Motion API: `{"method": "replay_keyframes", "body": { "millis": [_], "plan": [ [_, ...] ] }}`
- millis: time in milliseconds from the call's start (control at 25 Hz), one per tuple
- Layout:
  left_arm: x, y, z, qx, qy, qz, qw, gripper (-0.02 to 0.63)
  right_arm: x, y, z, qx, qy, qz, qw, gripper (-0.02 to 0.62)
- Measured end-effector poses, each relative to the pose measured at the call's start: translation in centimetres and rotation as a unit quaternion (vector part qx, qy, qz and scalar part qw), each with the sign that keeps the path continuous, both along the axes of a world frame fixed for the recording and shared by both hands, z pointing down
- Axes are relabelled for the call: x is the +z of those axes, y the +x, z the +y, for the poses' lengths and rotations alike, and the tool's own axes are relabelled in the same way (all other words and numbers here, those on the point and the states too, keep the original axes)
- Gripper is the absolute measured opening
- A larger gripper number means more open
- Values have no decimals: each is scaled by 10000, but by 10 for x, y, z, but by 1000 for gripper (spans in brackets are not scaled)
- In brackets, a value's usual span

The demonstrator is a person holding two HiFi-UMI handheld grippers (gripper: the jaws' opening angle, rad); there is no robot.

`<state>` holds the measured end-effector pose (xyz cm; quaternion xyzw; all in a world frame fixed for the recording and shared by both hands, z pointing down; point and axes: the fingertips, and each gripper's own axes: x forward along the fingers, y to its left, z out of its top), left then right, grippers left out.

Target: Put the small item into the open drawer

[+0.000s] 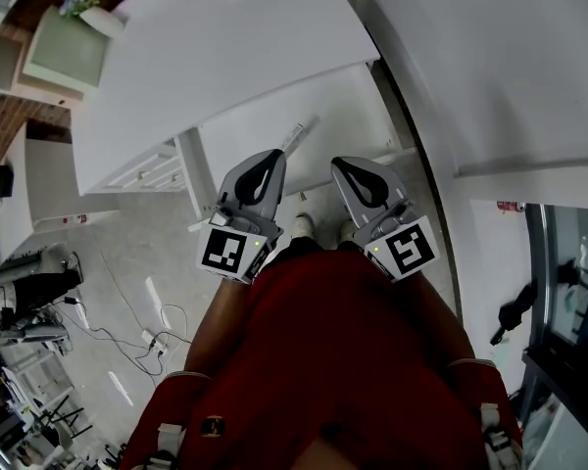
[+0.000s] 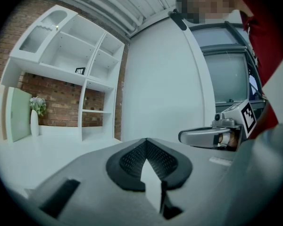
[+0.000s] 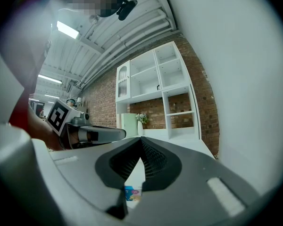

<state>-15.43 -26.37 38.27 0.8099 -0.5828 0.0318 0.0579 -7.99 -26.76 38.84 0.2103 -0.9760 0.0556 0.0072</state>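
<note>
Both grippers are held close to the person's red-clad body and point at a white table. My left gripper has its jaws shut with nothing between them; in its own view the dark pads meet at the tip. My right gripper is beside it, its pads also together. Through the gap below the right pads a small blue printed item shows against a white surface; whether it touches the gripper is unclear. Each gripper view catches the other gripper.
A white drawer unit stands under the table's left side. A thin pale strip lies on the lower white surface ahead. A white shelf unit stands against the brick wall, with a vase of flowers beside it. Cables trail on the floor at left.
</note>
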Motion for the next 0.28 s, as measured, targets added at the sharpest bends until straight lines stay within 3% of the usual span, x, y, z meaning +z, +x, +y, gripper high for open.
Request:
{"method": "replay_keyframes", "body": {
  "millis": [280],
  "plan": [
    [3,-3,-1,21,-24,-5,10000,8,4,0,0,49,-53,58,10000,11]
  ]
}}
